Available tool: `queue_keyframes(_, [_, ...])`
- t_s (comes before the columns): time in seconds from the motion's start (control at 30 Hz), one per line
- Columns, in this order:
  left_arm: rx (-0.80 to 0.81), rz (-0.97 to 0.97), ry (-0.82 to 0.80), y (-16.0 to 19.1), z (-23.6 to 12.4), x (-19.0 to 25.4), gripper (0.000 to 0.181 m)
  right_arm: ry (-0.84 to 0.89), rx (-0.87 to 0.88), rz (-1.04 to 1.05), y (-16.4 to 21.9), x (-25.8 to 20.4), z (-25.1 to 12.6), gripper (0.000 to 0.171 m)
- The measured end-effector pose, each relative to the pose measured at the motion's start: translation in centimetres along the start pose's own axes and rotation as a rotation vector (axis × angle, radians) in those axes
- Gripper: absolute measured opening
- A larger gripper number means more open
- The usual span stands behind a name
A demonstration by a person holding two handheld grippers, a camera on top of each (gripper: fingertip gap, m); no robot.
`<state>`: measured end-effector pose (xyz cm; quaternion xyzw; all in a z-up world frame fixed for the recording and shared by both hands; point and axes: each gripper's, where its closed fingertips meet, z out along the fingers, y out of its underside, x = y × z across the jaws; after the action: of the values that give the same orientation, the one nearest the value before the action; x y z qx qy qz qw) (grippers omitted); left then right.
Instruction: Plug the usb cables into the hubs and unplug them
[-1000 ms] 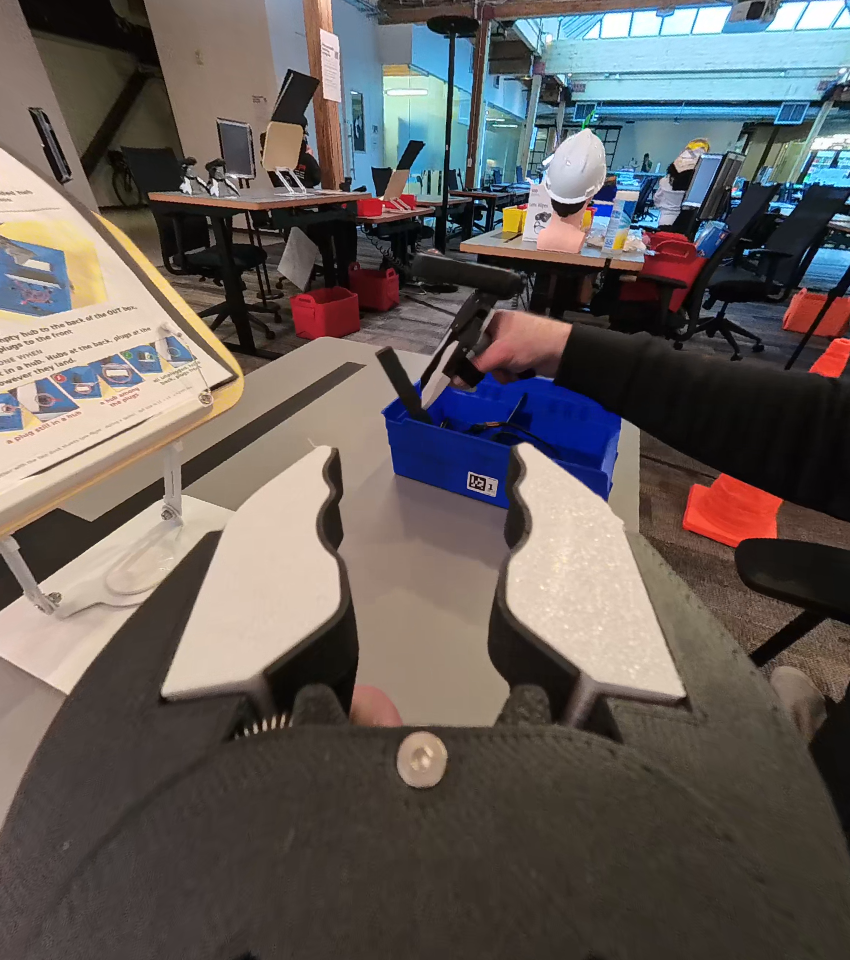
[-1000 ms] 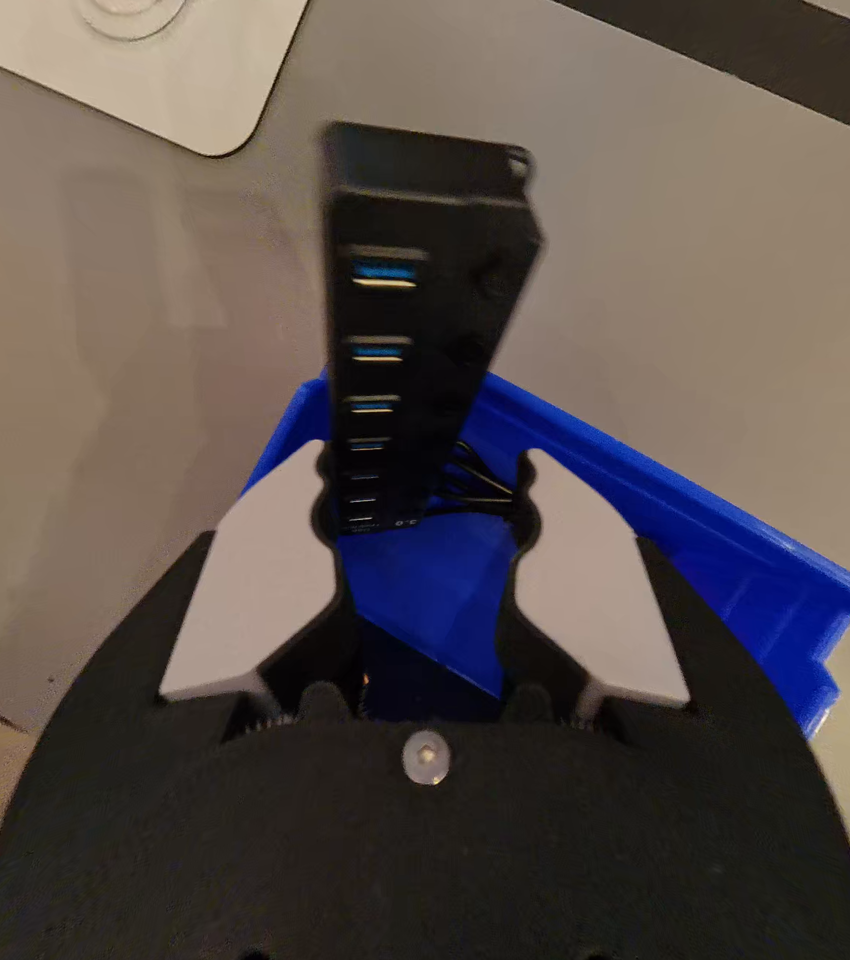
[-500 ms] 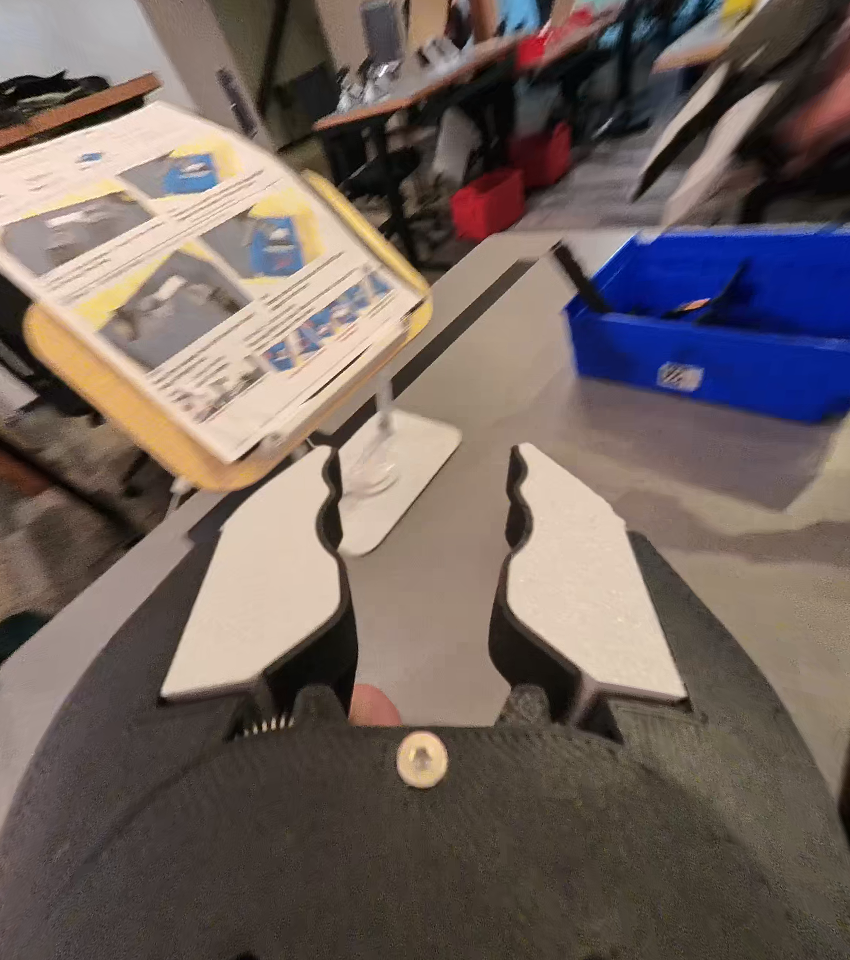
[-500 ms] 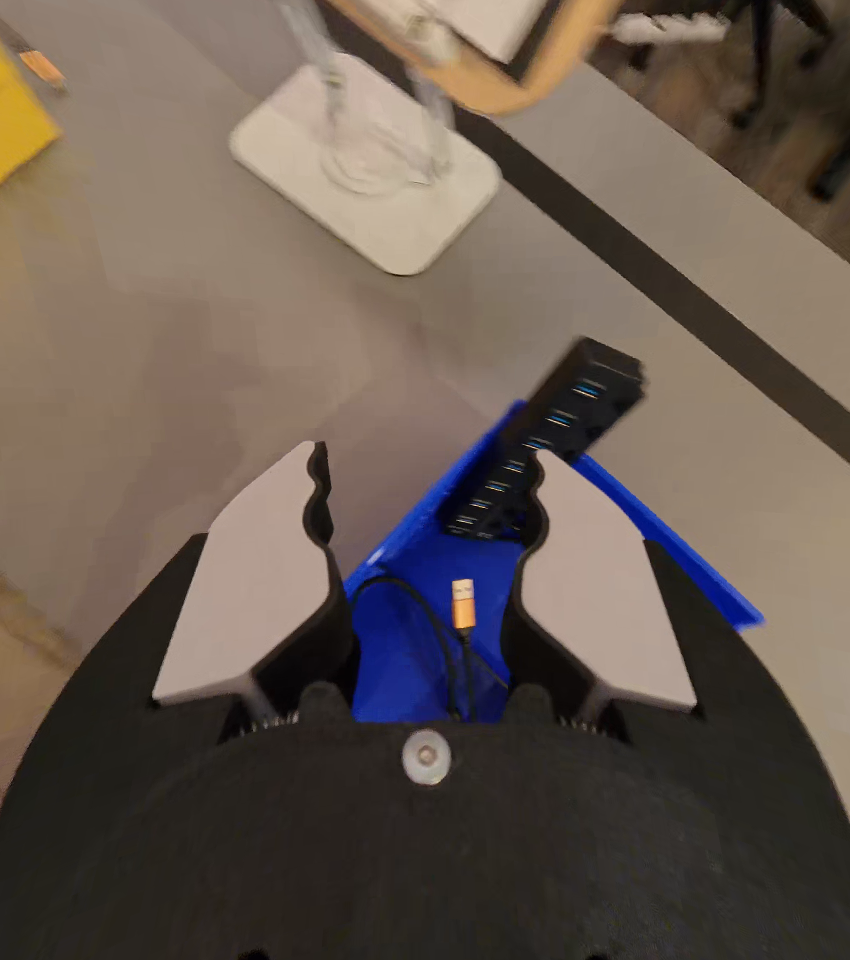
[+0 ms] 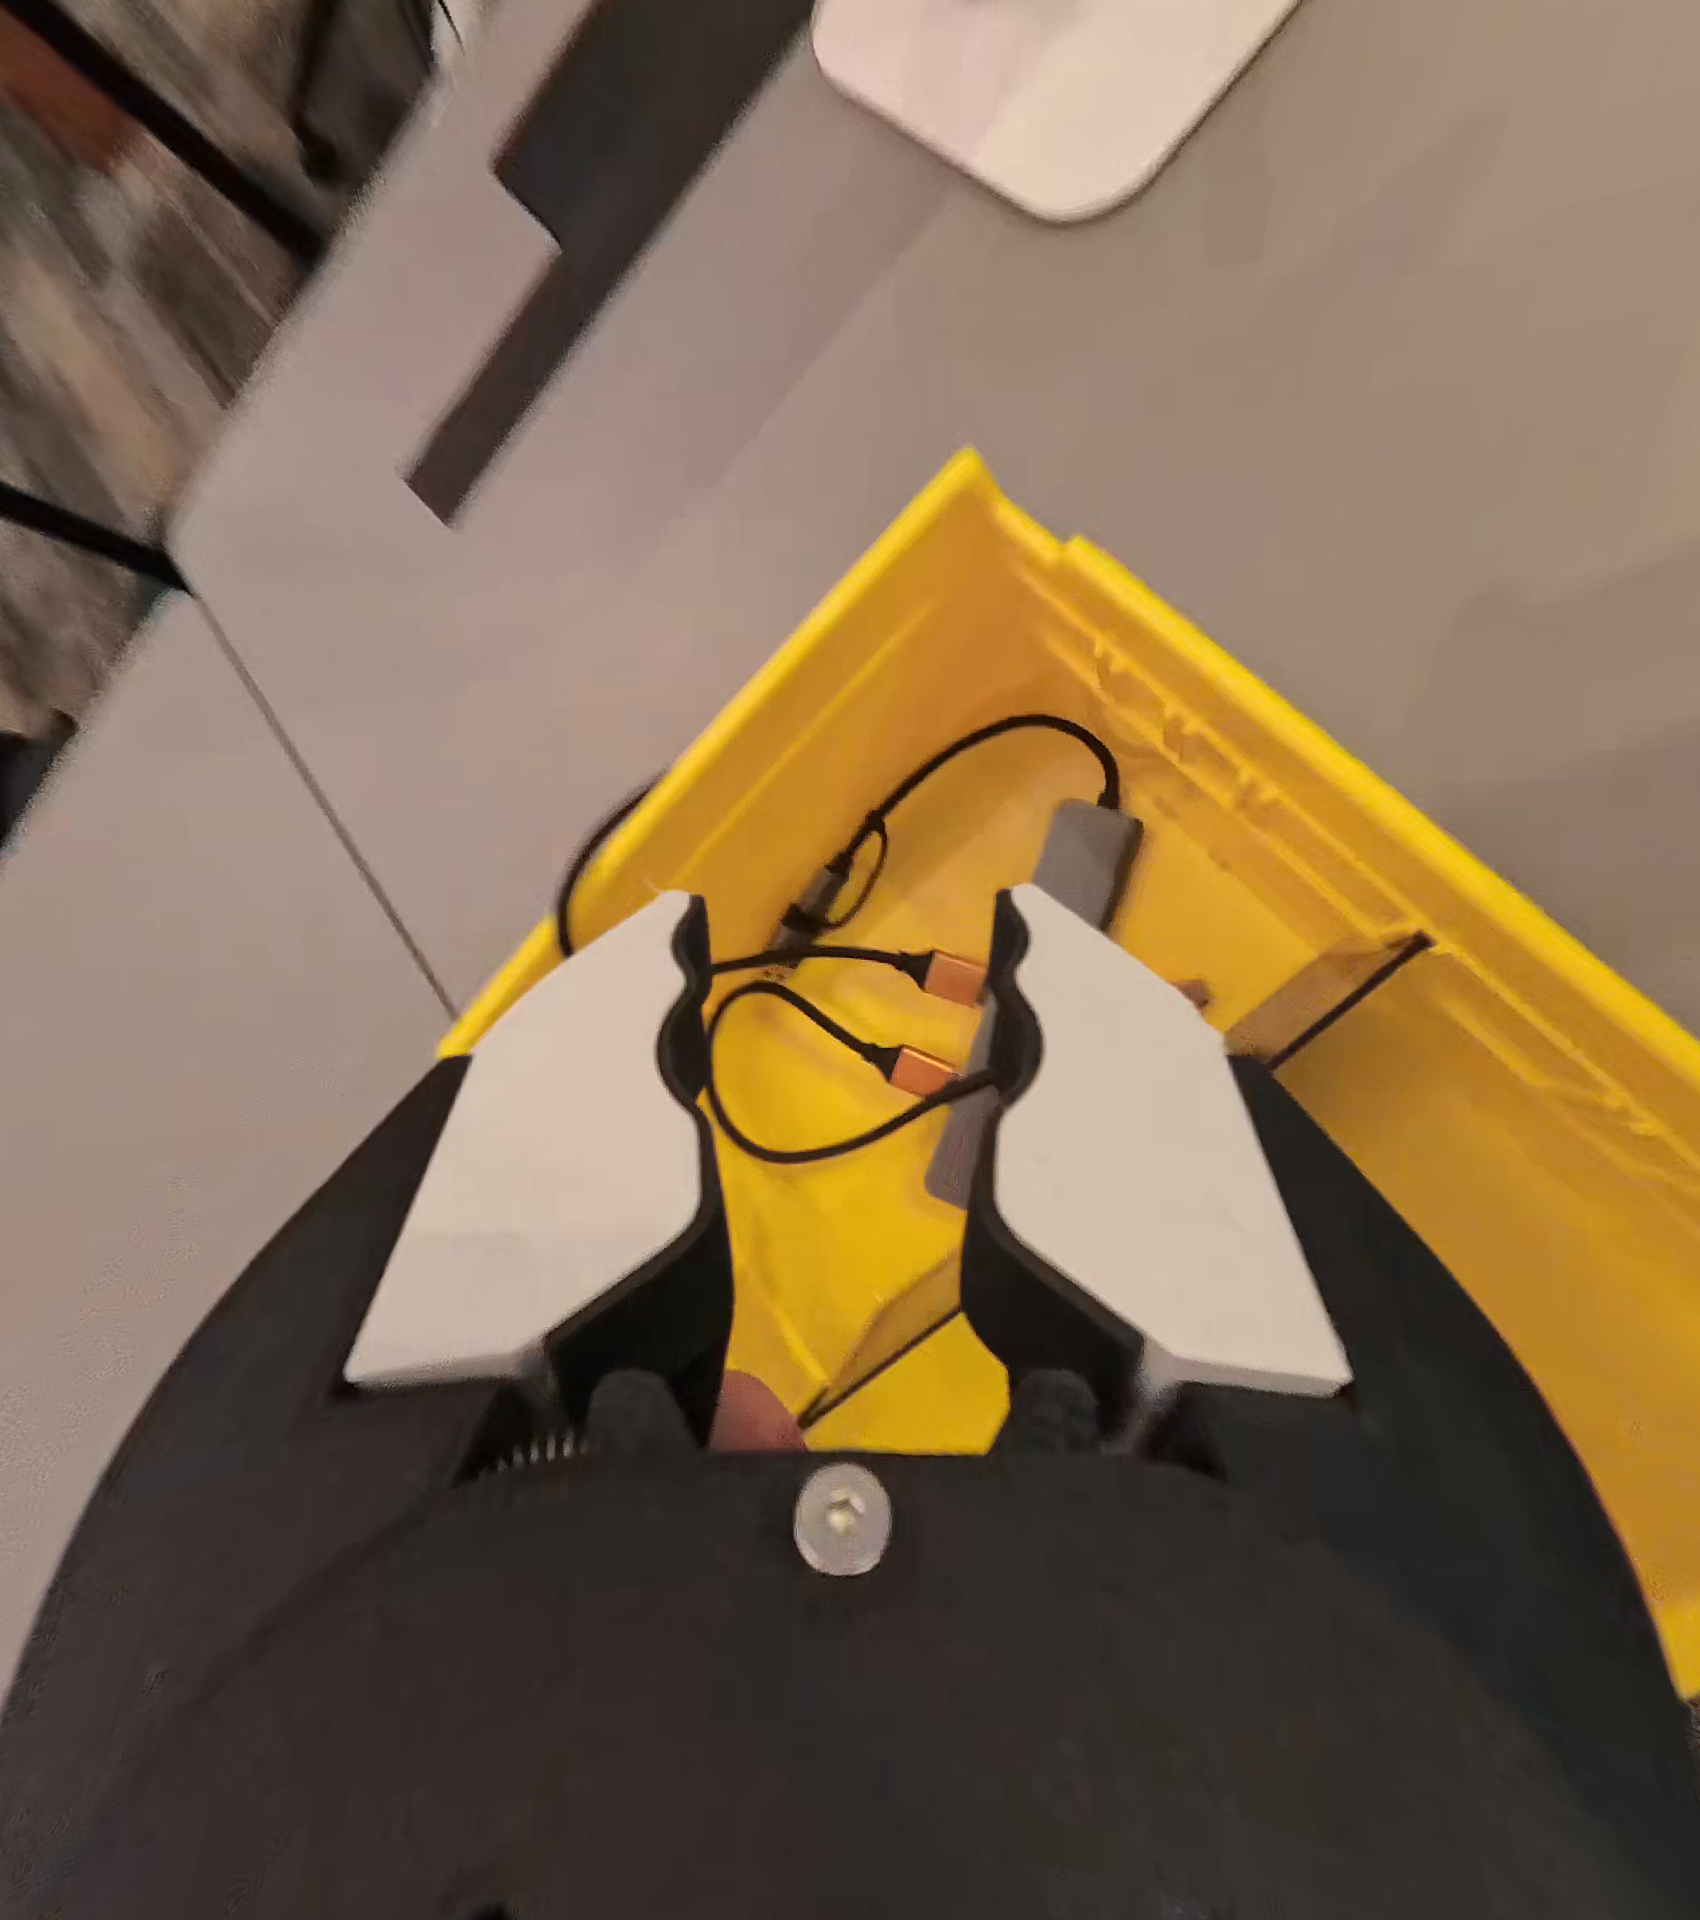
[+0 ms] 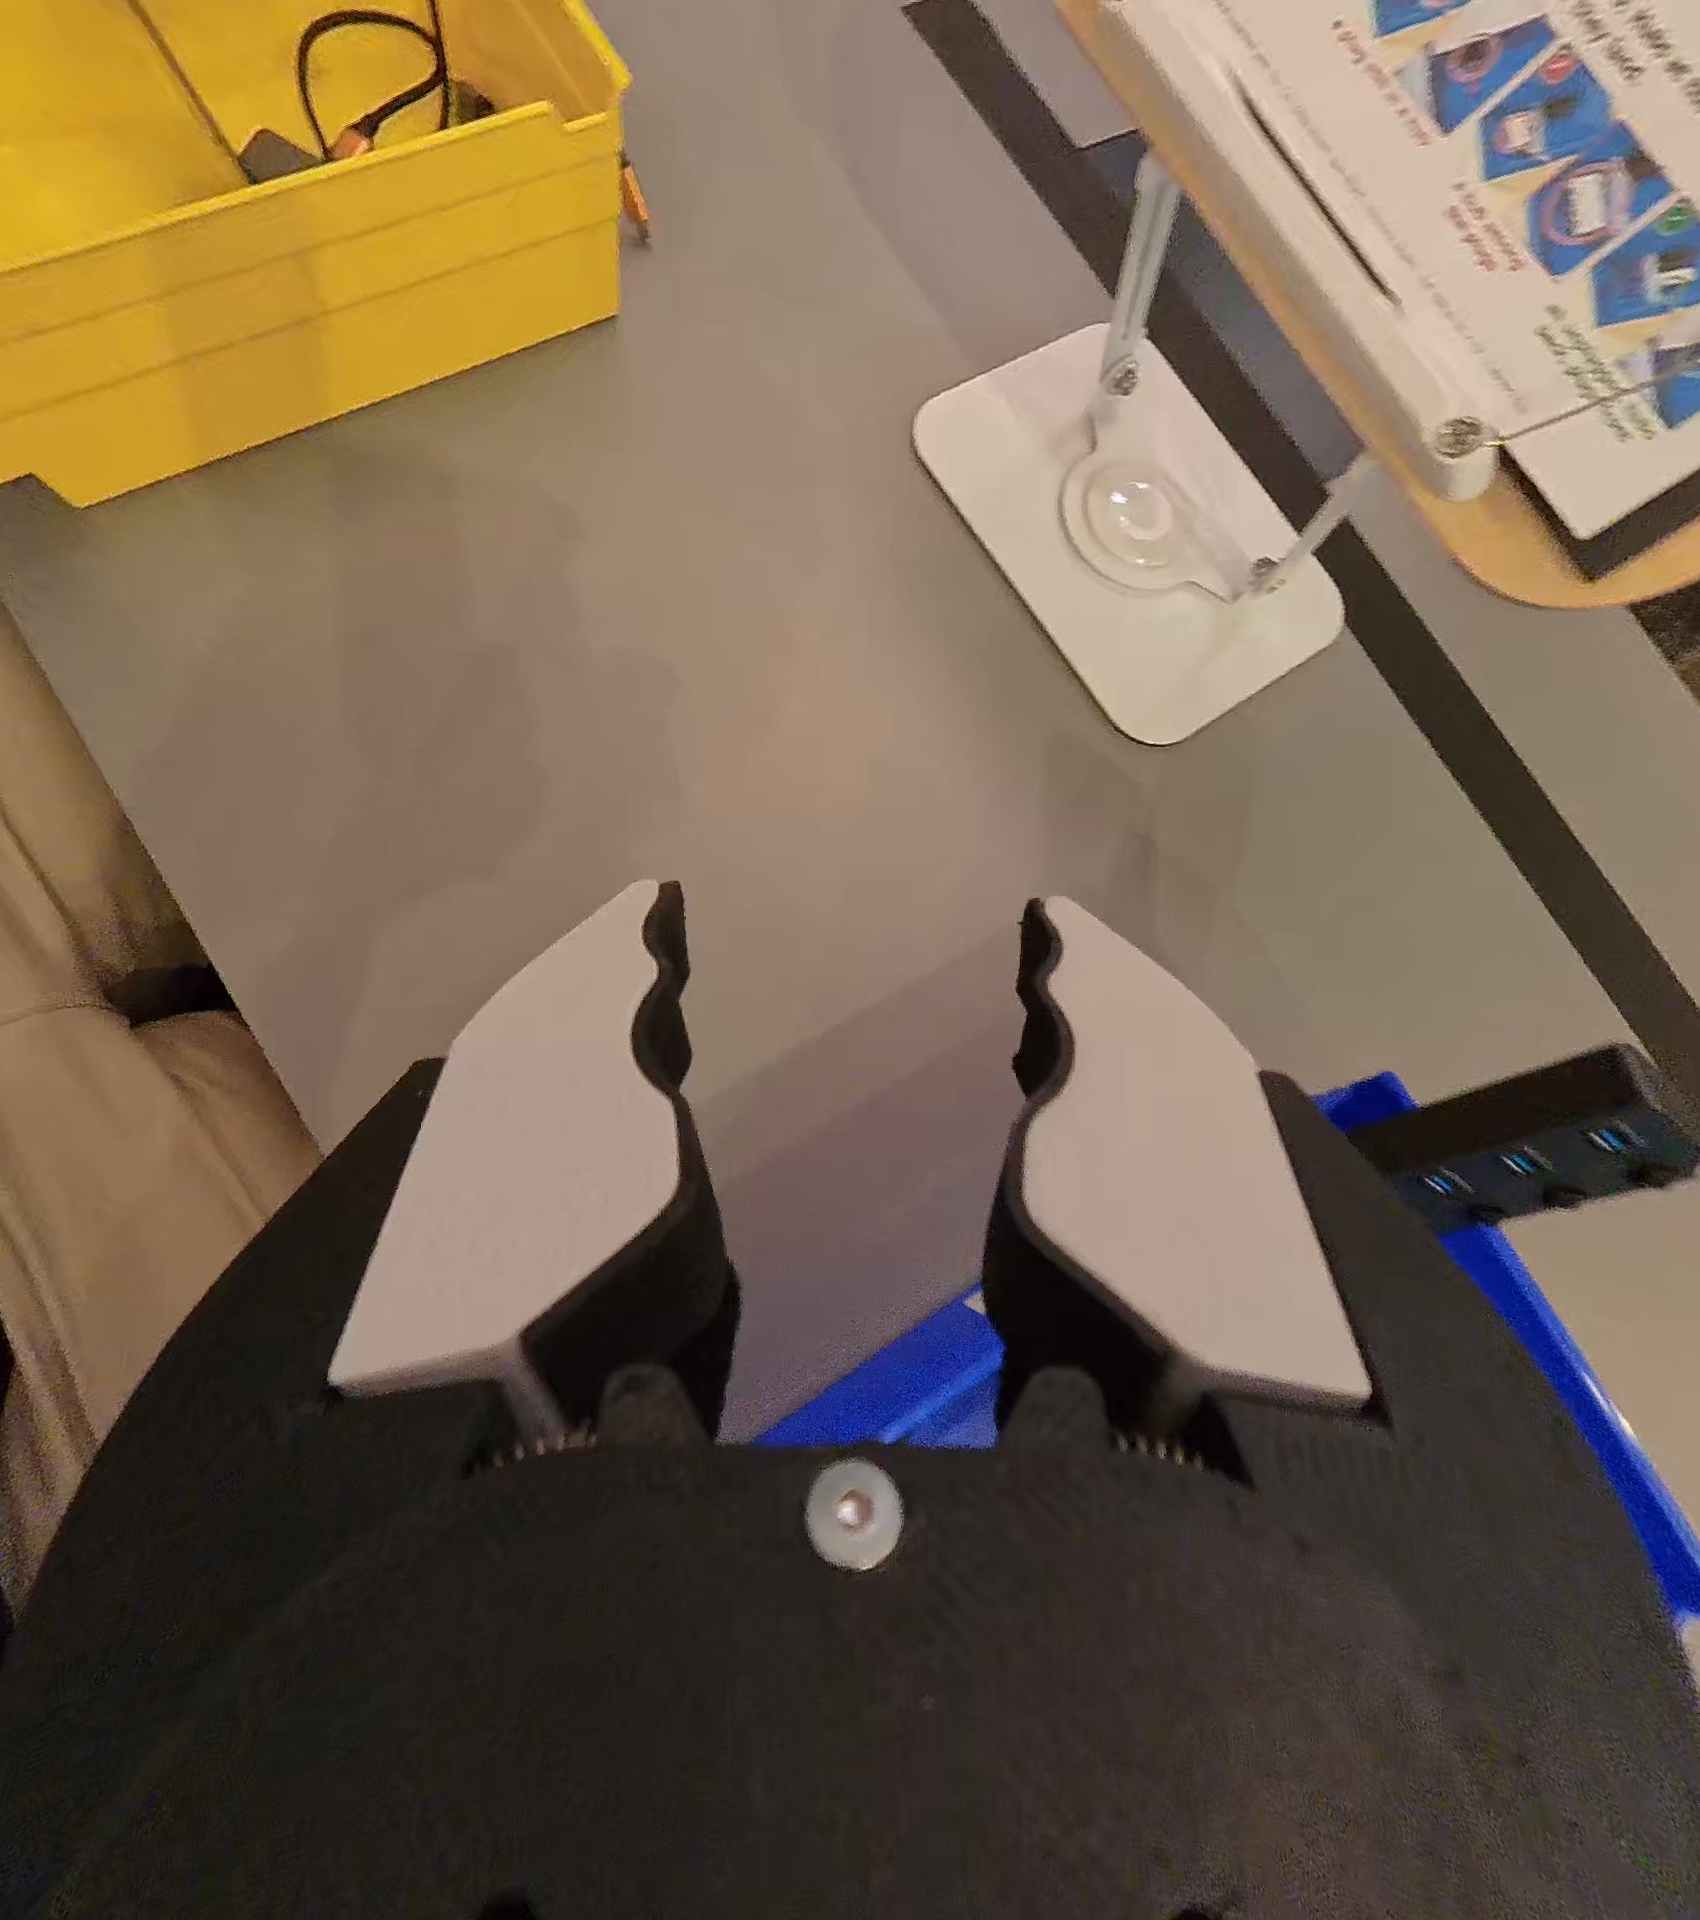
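My left gripper (image 5: 846, 914) is open and empty, pointing down into a yellow bin (image 5: 1511, 1049). In the bin lie a grey USB hub (image 5: 1090, 857) and black cables with orange plugs (image 5: 950, 975). My right gripper (image 6: 851, 914) is open and empty above the grey table. A black multi-port USB hub (image 6: 1521, 1138) leans out over the rim of the blue bin (image 6: 1594, 1382) just right of it. The yellow bin also shows in the right wrist view (image 6: 254, 260) at the far left, with cables inside.
A white stand base (image 6: 1126, 530) holds a tilted instruction board (image 6: 1511, 239) on the far side of the grey table (image 6: 617, 675); the base also shows in the left wrist view (image 5: 1043, 94). A dark strip (image 6: 1448, 675) runs along the table. The left gripper's tips are roughly 45 centimetres from the right gripper's. From my left tips it is roughly 12 centimetres to the grey USB hub (image 5: 1090, 857); from my right, 45 centimetres.
The right gripper let go of the black hub, left it leaning in the blue bin, and pulled back. The left gripper swung left and down over the yellow bin.
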<state>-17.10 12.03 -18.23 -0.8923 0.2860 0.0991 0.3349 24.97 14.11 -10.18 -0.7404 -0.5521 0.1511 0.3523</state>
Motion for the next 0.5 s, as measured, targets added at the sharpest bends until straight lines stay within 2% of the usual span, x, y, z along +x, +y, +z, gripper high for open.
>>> queue_keyframes(0.03, [-0.052, -0.008, 0.008, 1.1, 1.3, 0.1, 0.048, -0.017, -0.006, -0.007, 0.0, -0.5, 0.5, 0.061])
queue_keyframes(0.13, [-0.229, -0.087, -0.016, 4.4, 4.7, -0.5, 0.051, -0.051, -0.013, -0.012, 0.1, -1.6, 1.7, 0.061])
queue_keyframes(0.23, [-0.273, -0.251, -0.021, 5.6, 6.9, -1.1, 0.056, -0.073, -0.032, -0.008, 0.5, -2.1, 2.8, 0.061])
queue_keyframes(0.4, [-0.389, -0.402, -0.079, 8.2, 9.0, -2.6, 0.061, -0.102, -0.037, 0.003, 0.7, -2.6, 3.8, 0.060])
queue_keyframes(0.5, [-0.371, -0.432, -0.067, 8.4, 10.0, -3.0, 0.048, -0.118, -0.041, 0.002, 0.8, -2.9, 4.3, 0.060])
